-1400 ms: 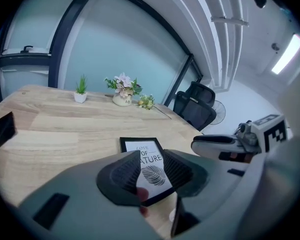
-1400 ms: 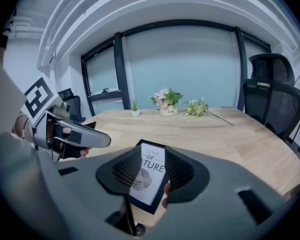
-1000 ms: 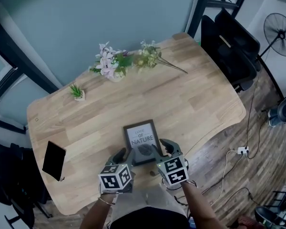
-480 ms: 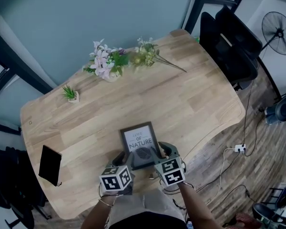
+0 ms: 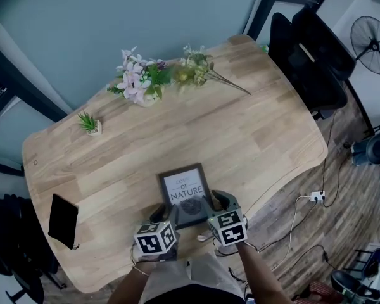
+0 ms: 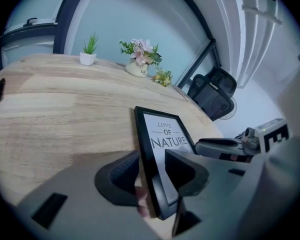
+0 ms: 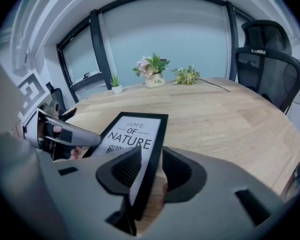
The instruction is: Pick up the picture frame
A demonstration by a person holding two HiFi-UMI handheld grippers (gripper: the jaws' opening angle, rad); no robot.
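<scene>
1. My left gripper has its jaws spread, and they have just been opening wider. The left border of the picture frame runs up between them. One jaw is out over the bare tabletop, the other over the glass, and neither presses on the frame.
2. My right gripper also has its jaws apart. They straddle the frame's right border and do not pinch it.
3. In the head view the picture frame lies flat near the lower middle of the picture, close to the tabletop's near edge. The left gripper and right gripper are at its two near corners.
4. The jaws and marker cubes hide the frame's near end. "LOVE OF NATURE" is readable, but the dark design beneath it is partly covered.
5. In both gripper views a pinkish patch shows beside the frame's border between the jaws. I cannot make out what it is.
6. At the upper middle of the head view stands a vase of flowers, with a small potted plant to its left. A flat black slab lies at the lower left. All are well apart from the frame.
</scene>
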